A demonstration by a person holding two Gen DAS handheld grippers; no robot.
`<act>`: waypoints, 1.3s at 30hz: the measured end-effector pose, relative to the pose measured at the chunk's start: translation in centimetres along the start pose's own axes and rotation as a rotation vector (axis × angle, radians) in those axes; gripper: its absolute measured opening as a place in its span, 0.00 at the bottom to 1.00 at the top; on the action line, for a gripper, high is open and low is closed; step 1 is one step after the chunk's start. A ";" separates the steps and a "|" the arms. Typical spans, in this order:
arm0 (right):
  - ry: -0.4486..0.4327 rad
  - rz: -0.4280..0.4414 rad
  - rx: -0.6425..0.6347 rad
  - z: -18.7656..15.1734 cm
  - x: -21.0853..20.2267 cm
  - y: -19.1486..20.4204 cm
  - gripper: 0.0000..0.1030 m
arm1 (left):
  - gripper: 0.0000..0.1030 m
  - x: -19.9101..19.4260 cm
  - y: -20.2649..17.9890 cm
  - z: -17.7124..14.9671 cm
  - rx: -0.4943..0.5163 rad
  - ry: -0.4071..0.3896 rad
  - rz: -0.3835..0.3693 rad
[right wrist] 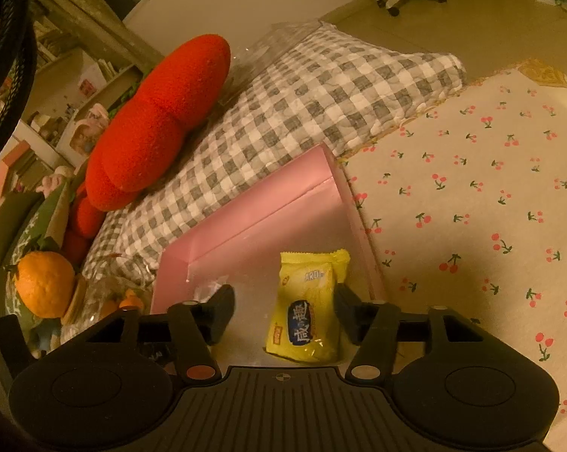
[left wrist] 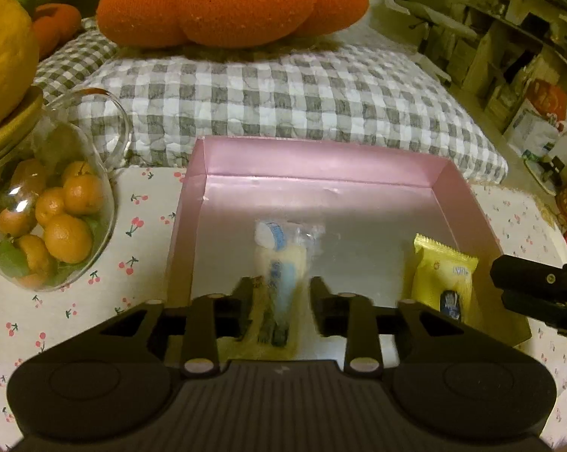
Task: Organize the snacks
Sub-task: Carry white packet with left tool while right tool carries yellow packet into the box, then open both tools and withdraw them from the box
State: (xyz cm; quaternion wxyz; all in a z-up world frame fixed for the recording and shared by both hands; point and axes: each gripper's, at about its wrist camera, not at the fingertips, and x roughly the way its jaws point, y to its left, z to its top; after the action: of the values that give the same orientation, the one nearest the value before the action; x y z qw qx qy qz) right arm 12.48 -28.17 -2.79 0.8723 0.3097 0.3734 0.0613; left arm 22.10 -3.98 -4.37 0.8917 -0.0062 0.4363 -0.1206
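Observation:
An open pink box (left wrist: 321, 158) lies on a cherry-print cloth. Inside it lies a clear packet (left wrist: 279, 260) with a blue-and-white label and pale yellow contents. My left gripper (left wrist: 281, 290) is open; its fingers straddle the packet's near end with a narrow gap on each side. A yellow snack packet (left wrist: 443, 282) rests in the box's right part. In the right wrist view this yellow packet (right wrist: 306, 309) lies between the open fingers of my right gripper (right wrist: 285, 312), close to the right one and well clear of the left. The pink box wall (right wrist: 245, 222) rises behind it.
A glass jar of small oranges (left wrist: 57, 218) stands left of the box, with a large yellow fruit (left wrist: 0, 56) on its lid. A grey checked cushion (left wrist: 283, 94) and an orange plush (left wrist: 226, 0) lie behind. The cherry-print cloth (right wrist: 471, 207) stretches to the right.

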 end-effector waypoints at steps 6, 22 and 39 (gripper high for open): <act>0.012 -0.004 -0.018 0.0 -0.9 0.3 0.72 | 0.51 -1.2 -0.2 -0.1 0.011 -0.009 0.012; 0.073 -0.038 -0.180 -1.8 -5.8 2.7 0.87 | 0.91 -7.0 0.3 -3.1 0.044 -0.021 0.013; 0.194 -0.144 -0.299 -6.3 -10.5 1.1 0.89 | 0.99 -11.4 1.7 -9.8 0.068 0.017 0.013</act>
State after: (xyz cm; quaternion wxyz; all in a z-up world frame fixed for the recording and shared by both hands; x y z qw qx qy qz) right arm 0.78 -27.71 0.92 0.8706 0.1420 0.4636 0.0832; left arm 8.05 1.11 -1.75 0.8884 0.0281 0.4395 -0.1296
